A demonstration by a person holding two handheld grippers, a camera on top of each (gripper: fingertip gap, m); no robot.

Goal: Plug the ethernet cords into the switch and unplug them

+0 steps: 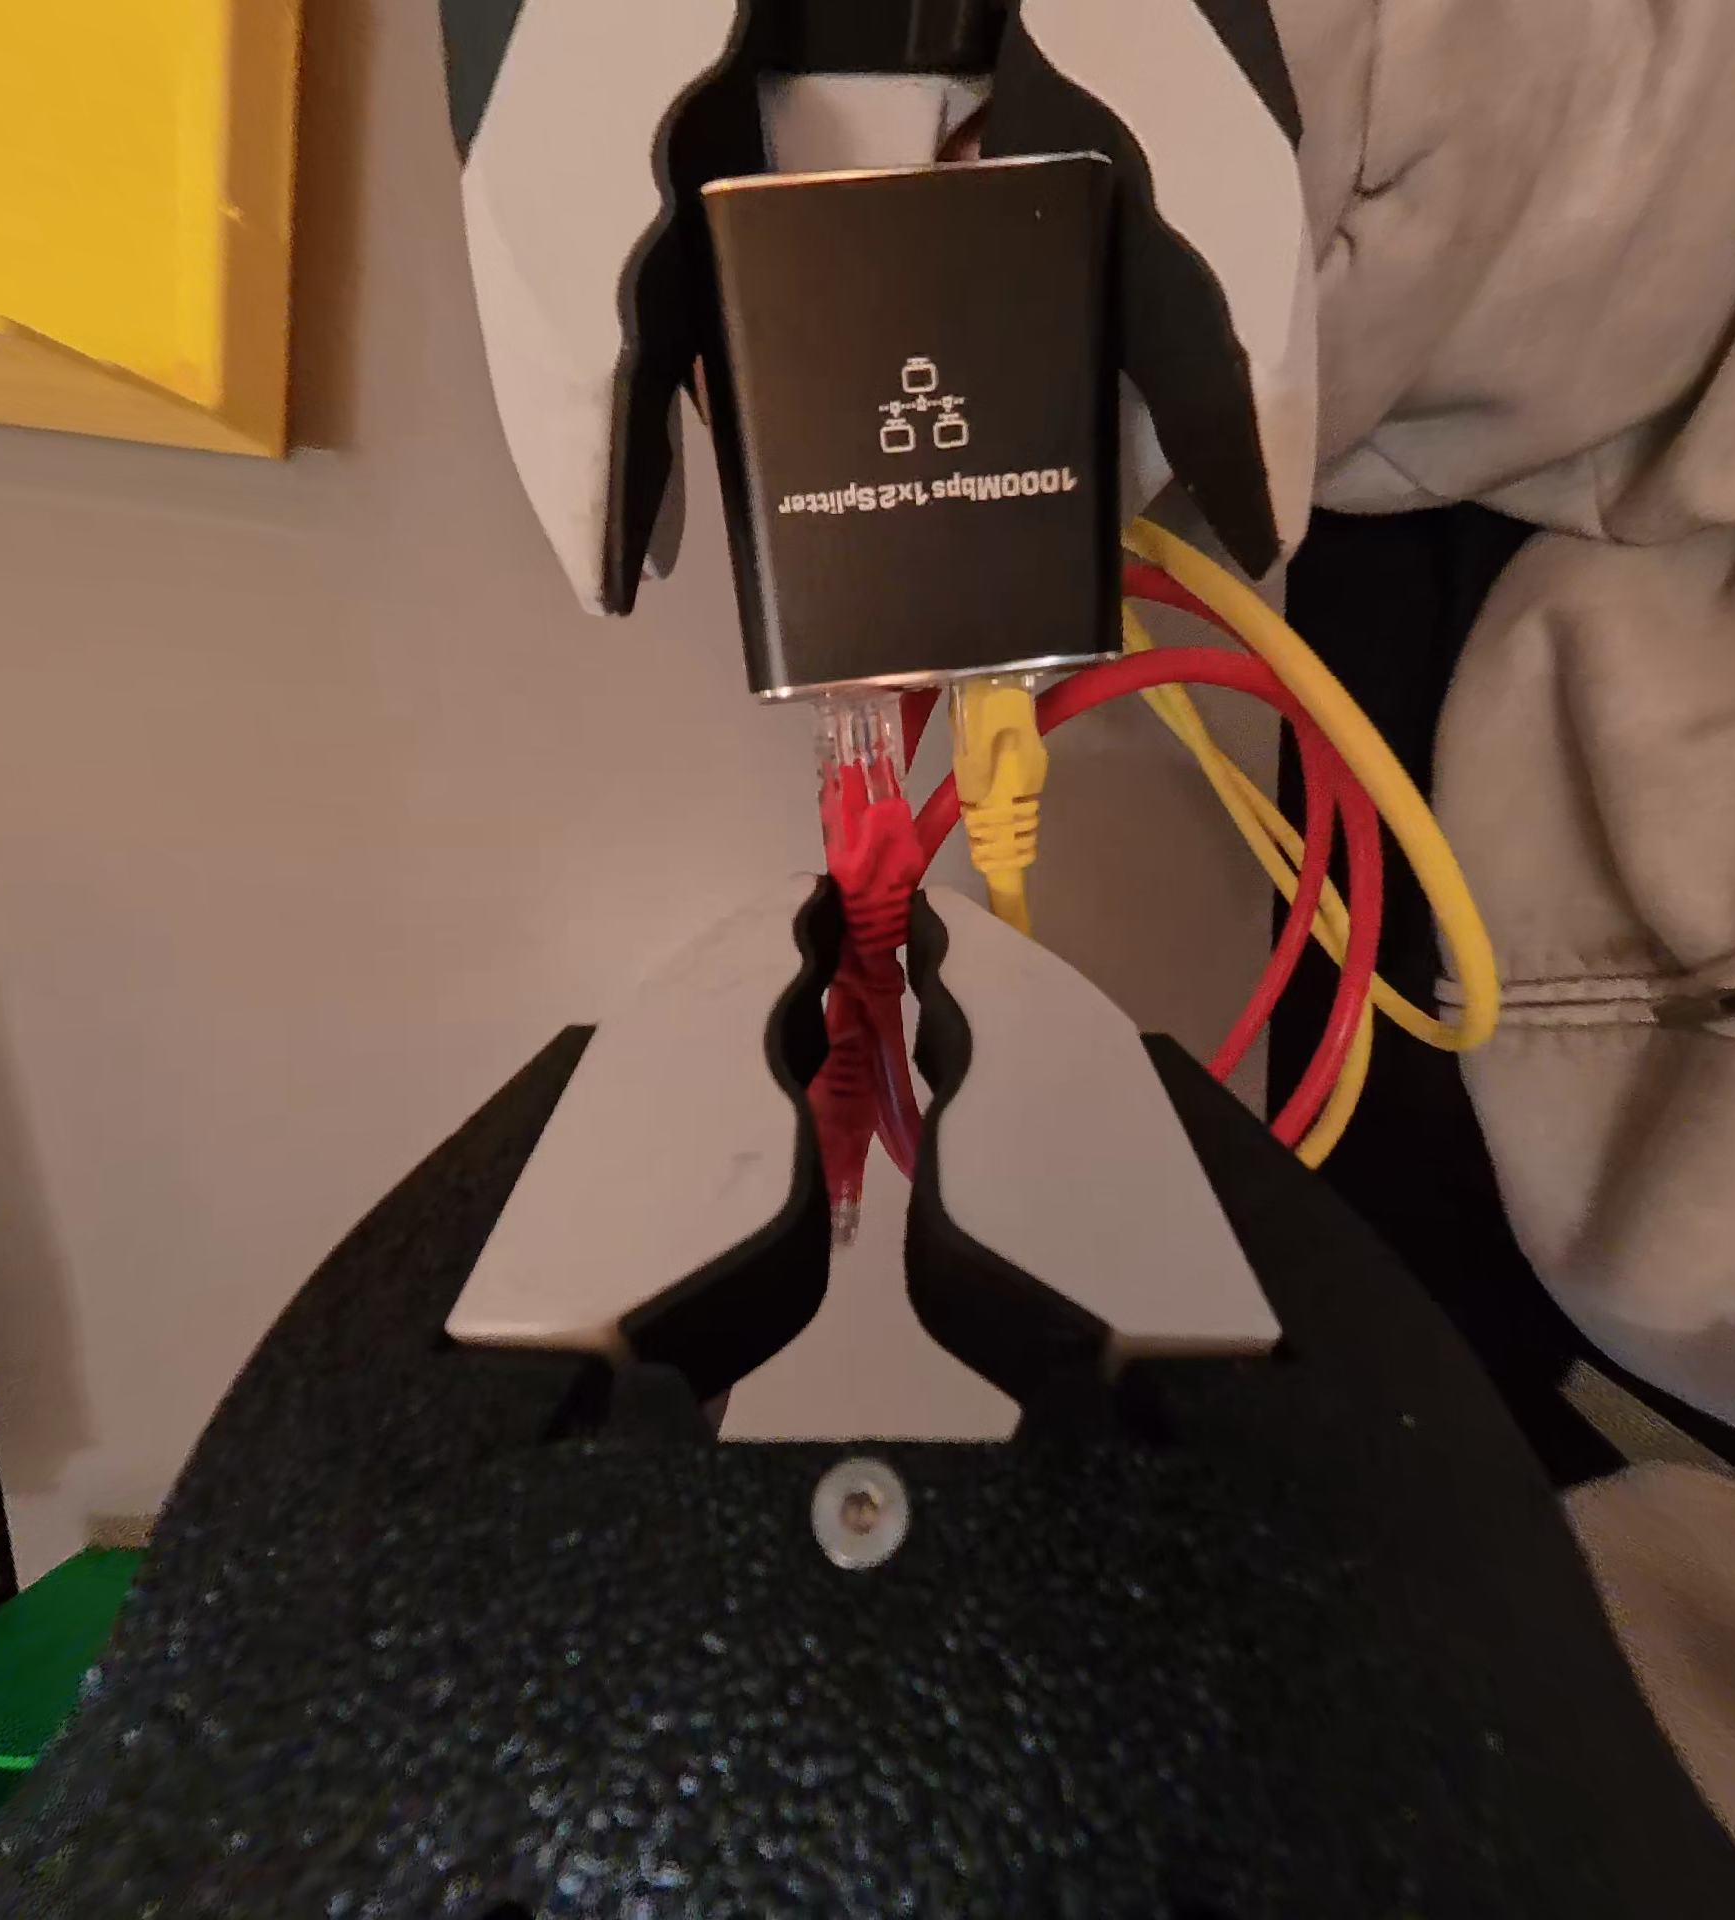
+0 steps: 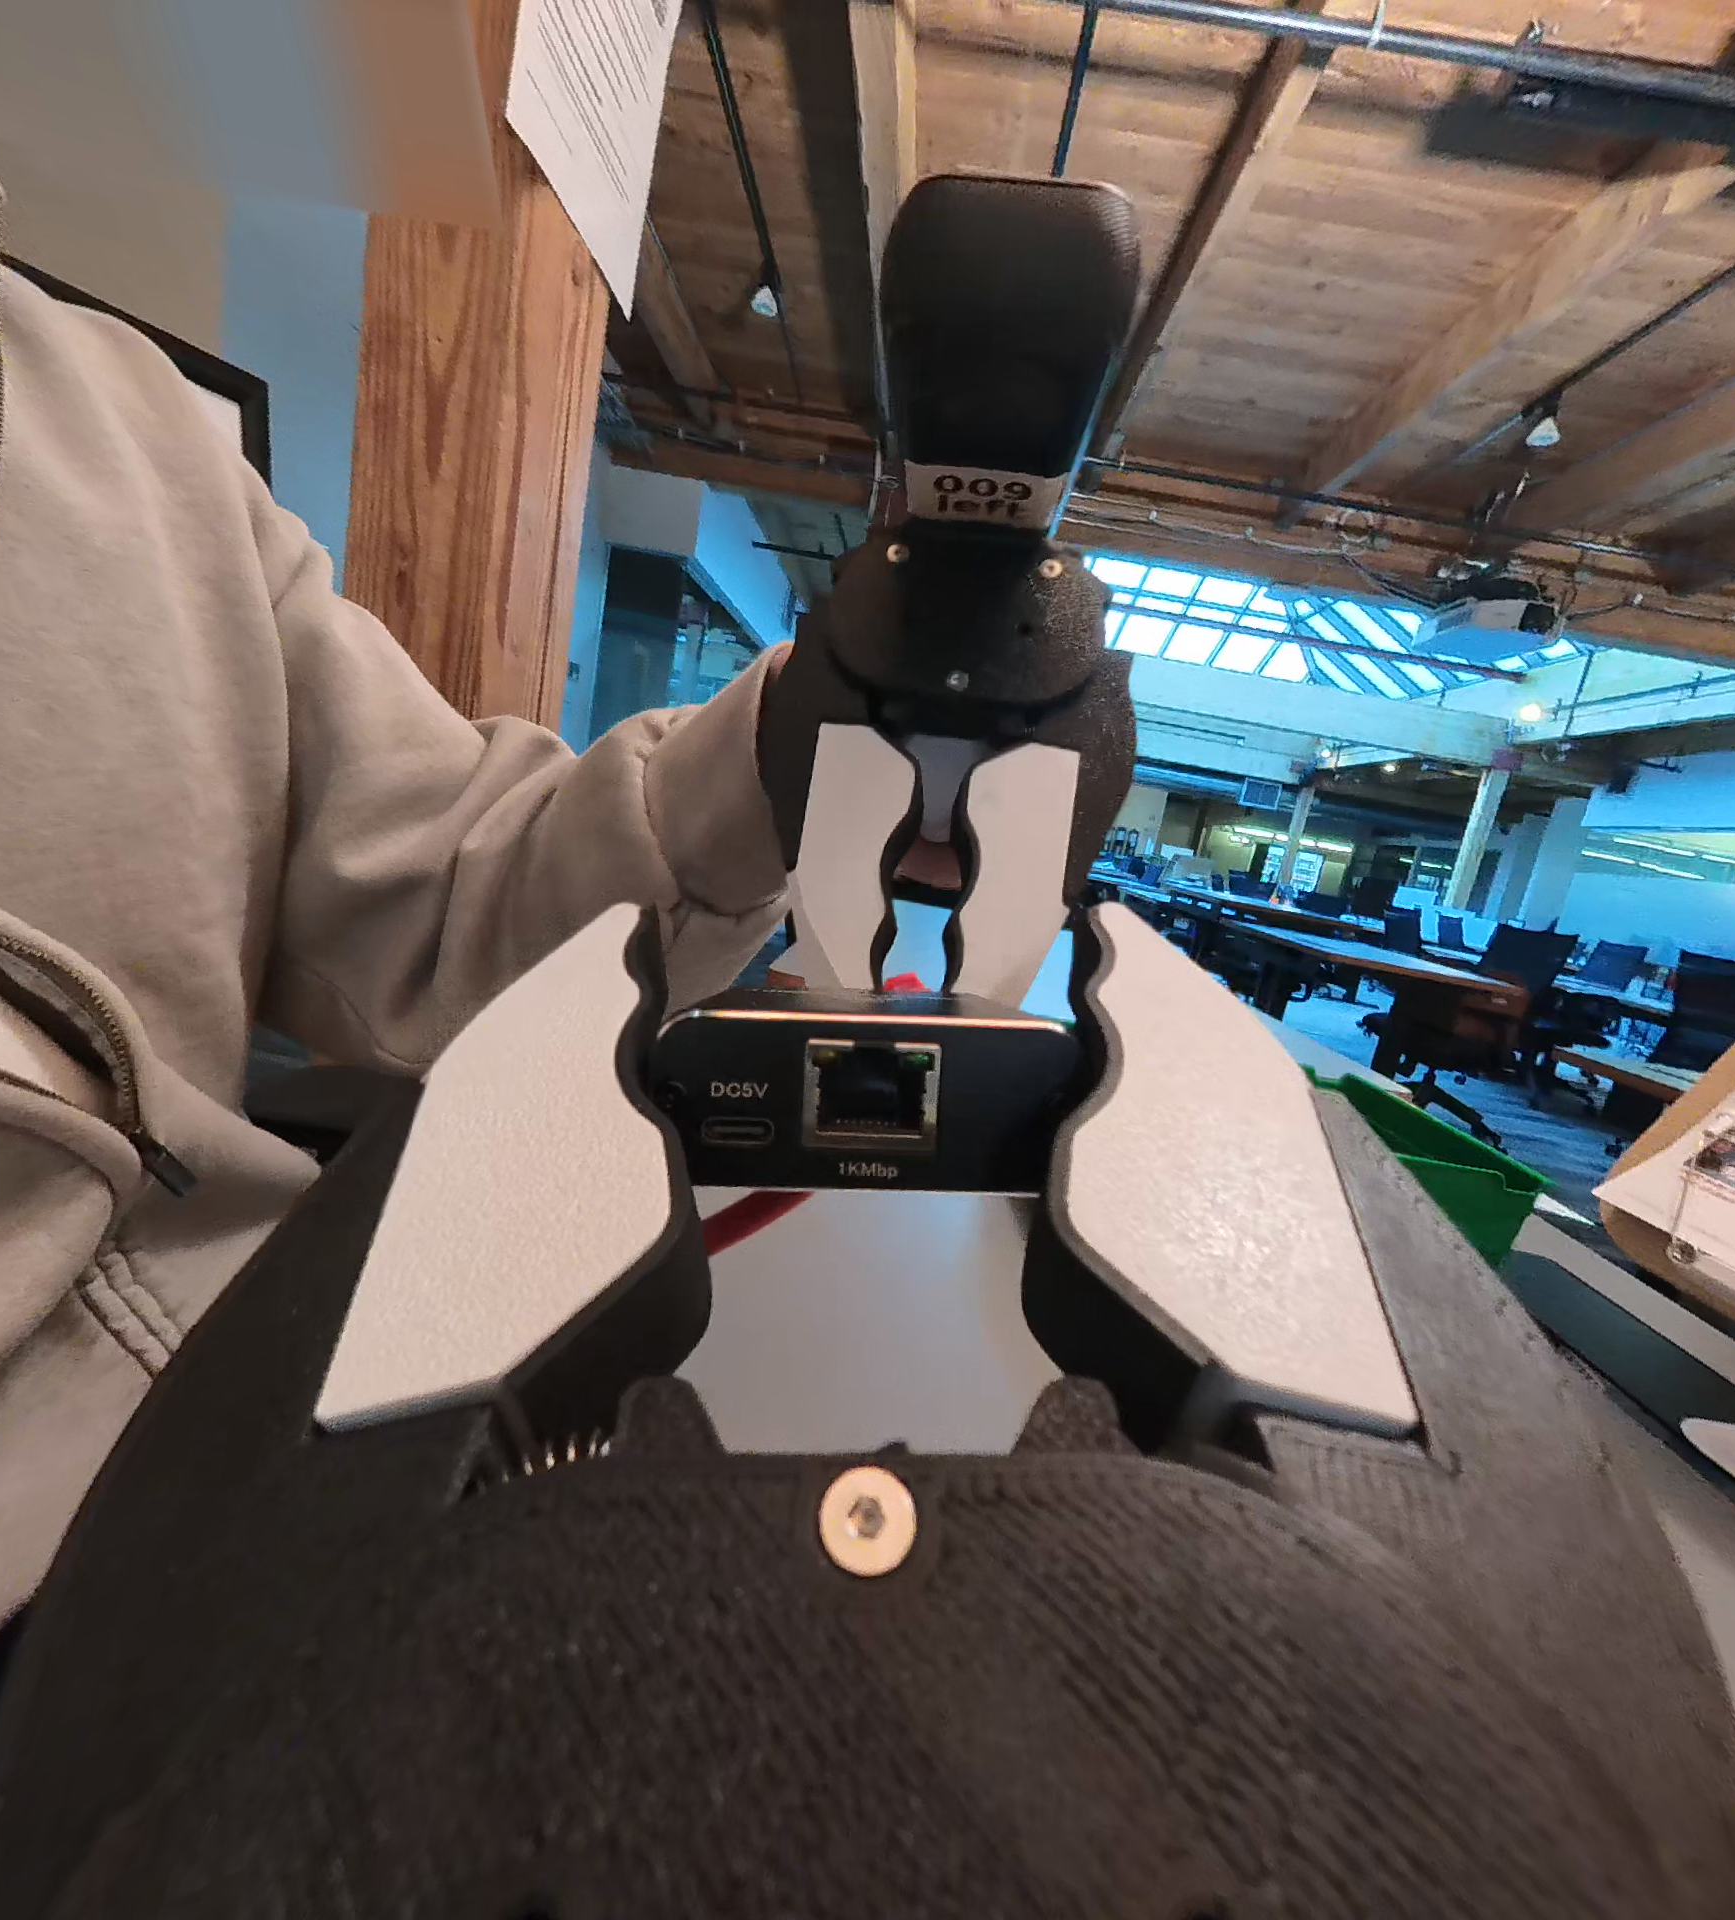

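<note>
One switch (image 1: 920,436), two cords (image 1: 998,790).

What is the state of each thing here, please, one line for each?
Left hand-held gripper: shut on red cord.
Right hand-held gripper: shut on switch.
Switch: held in the air.
Red cord: plug at its port, clear part showing.
Yellow cord: plugged in.
Rear port: empty.

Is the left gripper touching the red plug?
Touching. The left wrist view shows the left gripper with its jaws closed around the red plug boot, just below the black switch; no gap shows on either side.
</note>
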